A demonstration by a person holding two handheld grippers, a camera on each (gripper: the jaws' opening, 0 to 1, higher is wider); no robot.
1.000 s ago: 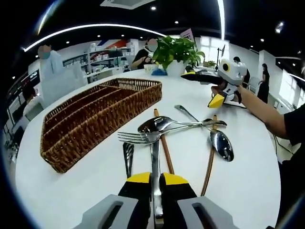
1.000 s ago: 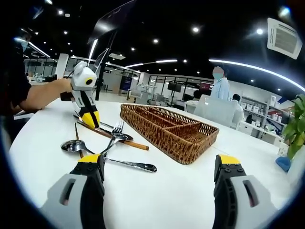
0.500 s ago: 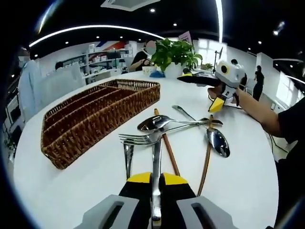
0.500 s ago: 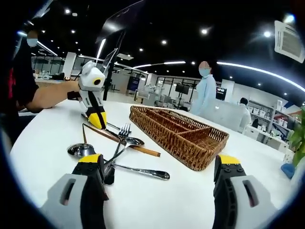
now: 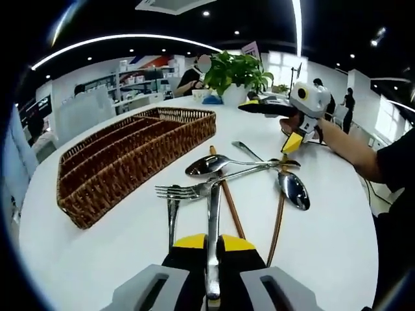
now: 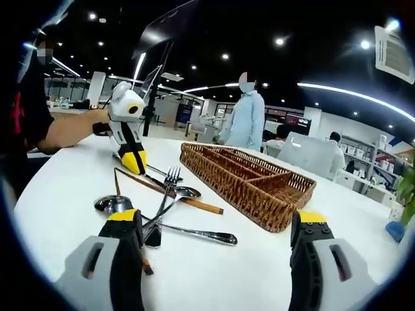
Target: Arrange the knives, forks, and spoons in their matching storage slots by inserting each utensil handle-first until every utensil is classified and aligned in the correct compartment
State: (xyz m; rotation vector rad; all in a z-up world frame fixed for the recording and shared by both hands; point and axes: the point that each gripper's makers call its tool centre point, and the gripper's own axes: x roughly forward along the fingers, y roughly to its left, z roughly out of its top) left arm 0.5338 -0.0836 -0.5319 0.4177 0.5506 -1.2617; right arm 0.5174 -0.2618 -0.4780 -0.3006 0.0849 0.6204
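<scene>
Between left gripper (image 5: 213, 249) jaws, knife (image 5: 213, 227), basket (image 5: 130, 159) beyond

Bench (image 5: 97, 253): white, smooth, faintly glossy. Woven wicker tray (image 5: 130, 162): brown, rough, matt. Fork (image 5: 188, 190) just ahead of the left fingers (image 5: 188, 249): polished metal, mirror-bright, as are the spoons (image 5: 293, 190). Two thin sticks (image 5: 225, 202) crossing beneath them: brown wood, satin. Fingers themselves: grey plastic bodies, black pads, yellow tips, matt. Right fingers (image 6: 311, 223): same grey, black and yellow plastic.
</scene>
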